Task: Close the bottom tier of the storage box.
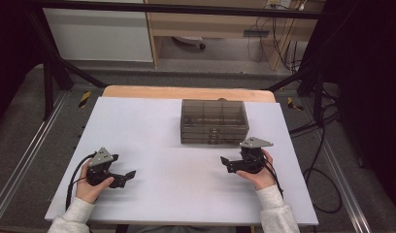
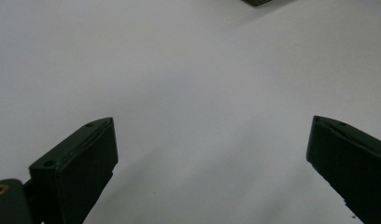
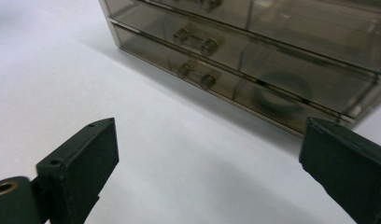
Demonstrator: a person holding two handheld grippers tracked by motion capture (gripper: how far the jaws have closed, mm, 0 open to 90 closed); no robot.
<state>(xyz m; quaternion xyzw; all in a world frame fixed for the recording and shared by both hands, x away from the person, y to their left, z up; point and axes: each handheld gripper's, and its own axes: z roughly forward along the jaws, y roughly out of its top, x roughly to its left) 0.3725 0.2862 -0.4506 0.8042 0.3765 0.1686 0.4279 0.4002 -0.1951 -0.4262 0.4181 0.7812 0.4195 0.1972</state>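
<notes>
The smoky translucent drawer box (image 1: 214,121) is sitting at the far middle of the white table (image 1: 152,126), all drawers shut, a dark ring (image 3: 282,91) lying inside the bottom one. The right gripper (image 1: 228,162) is hovering just in front of it, jaws spread wide, nothing between them. The left gripper (image 1: 128,175) is resting well apart, likewise gaping over bare tabletop.

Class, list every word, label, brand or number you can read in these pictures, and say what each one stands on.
None: no readable text.
Smoky drawer box: no label or print.
Black and yellow striped marks beside the table: a pattern only, no letters.
</notes>
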